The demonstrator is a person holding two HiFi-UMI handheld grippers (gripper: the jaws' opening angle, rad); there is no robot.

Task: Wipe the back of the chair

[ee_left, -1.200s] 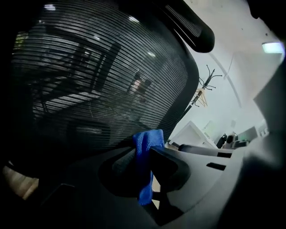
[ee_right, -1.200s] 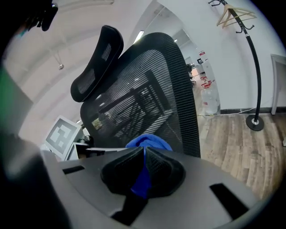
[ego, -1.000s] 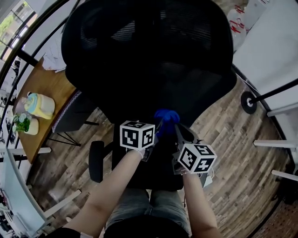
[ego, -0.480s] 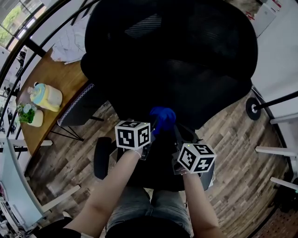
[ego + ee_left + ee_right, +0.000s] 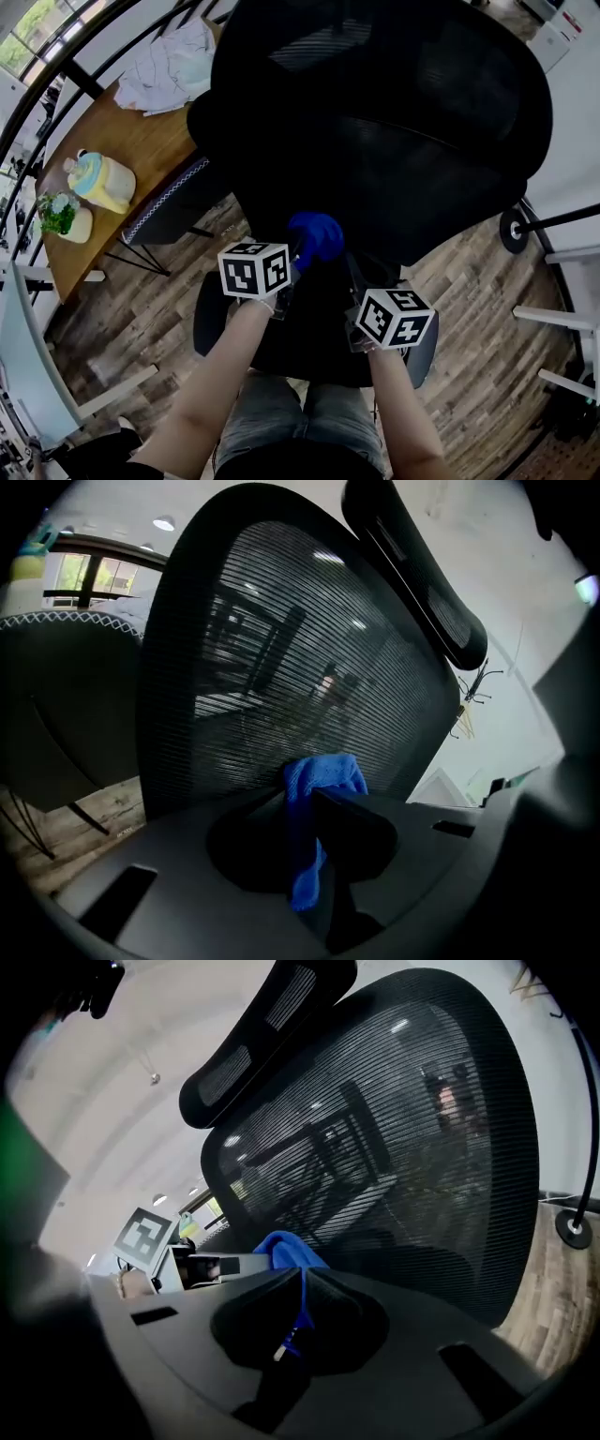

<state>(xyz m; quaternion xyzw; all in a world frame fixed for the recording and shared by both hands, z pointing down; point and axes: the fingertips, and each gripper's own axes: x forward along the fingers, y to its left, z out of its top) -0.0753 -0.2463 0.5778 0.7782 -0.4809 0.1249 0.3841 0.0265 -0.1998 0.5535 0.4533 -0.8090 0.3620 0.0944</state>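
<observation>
A black mesh office chair back (image 5: 375, 122) fills the head view, with its headrest (image 5: 422, 583) at the top in the left gripper view. A blue cloth (image 5: 316, 236) is pressed against the lower part of the mesh. My left gripper (image 5: 298, 255) is shut on the cloth (image 5: 314, 789) from the left. My right gripper (image 5: 347, 267) is shut on the same cloth (image 5: 286, 1252) from the right. In the right gripper view the left gripper's marker cube (image 5: 145, 1232) shows just beyond the cloth. The jaw tips are partly hidden by the cloth.
A wooden table (image 5: 103, 141) stands at the left with a teal and yellow pot (image 5: 101, 181), a small plant (image 5: 61, 216) and a crumpled white cloth (image 5: 169, 66). A second dark chair (image 5: 169, 202) is tucked under it. A black caster (image 5: 511, 230) and white desk legs (image 5: 553, 314) stand at the right on the wooden floor.
Both grippers and the blue cloth have slid slightly left along the lower chair back. The head view has swung, so the chair now sits higher and further right.
</observation>
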